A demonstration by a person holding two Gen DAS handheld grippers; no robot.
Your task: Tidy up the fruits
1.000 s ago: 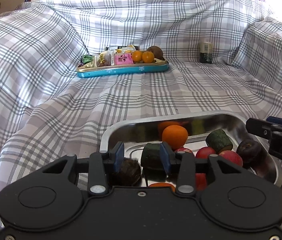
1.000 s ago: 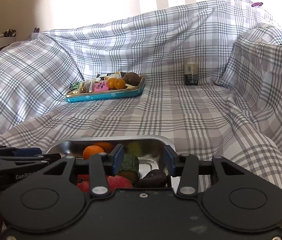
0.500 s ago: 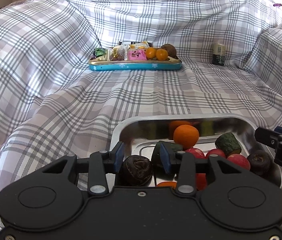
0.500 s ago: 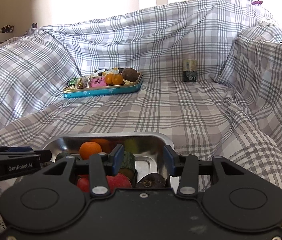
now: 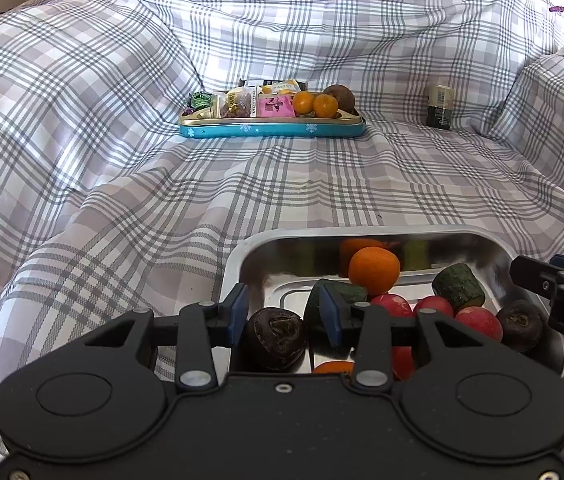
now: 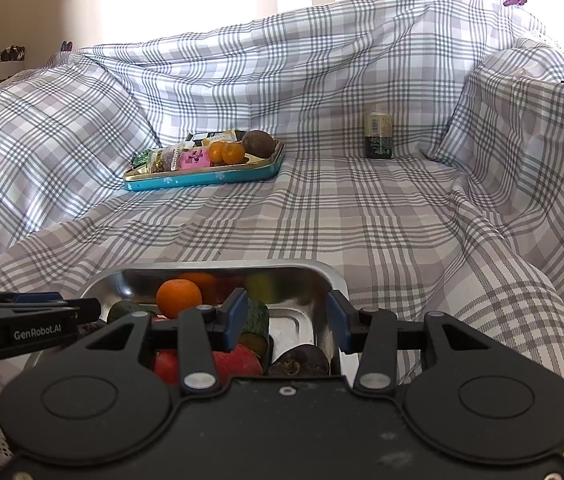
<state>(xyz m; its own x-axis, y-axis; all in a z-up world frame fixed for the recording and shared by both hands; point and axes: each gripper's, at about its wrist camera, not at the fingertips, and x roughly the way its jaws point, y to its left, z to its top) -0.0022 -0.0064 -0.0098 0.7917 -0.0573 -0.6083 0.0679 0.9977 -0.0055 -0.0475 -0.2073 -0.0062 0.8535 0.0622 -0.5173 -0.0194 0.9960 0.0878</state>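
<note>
A metal tray (image 5: 241, 248) (image 6: 217, 272) lies on the checked cloth and holds an orange (image 5: 374, 270) (image 6: 179, 298), green cucumber-like chunks (image 5: 458, 286) (image 6: 255, 326), red fruits (image 5: 434, 308) (image 6: 237, 362) and dark round fruits (image 5: 275, 338) (image 6: 300, 360). My left gripper (image 5: 283, 314) hangs over the tray's left end, open. One dark fruit lies under the gap, and the right pad is clear of it. My right gripper (image 6: 286, 318) is open over the tray's right end, near a green chunk and a dark fruit. Each gripper's tip shows at the edge of the other's view.
A blue tin tray (image 5: 269, 130) (image 6: 201, 178) at the back holds snack packets, two small oranges and a brown fruit. A small dark jar (image 5: 440, 106) (image 6: 378, 142) stands to its right. The cloth rises into folds at the back and both sides.
The left wrist view has levelled a little. Both grippers stay over the tray at the same jaw width, and the fruits lie as before.
</note>
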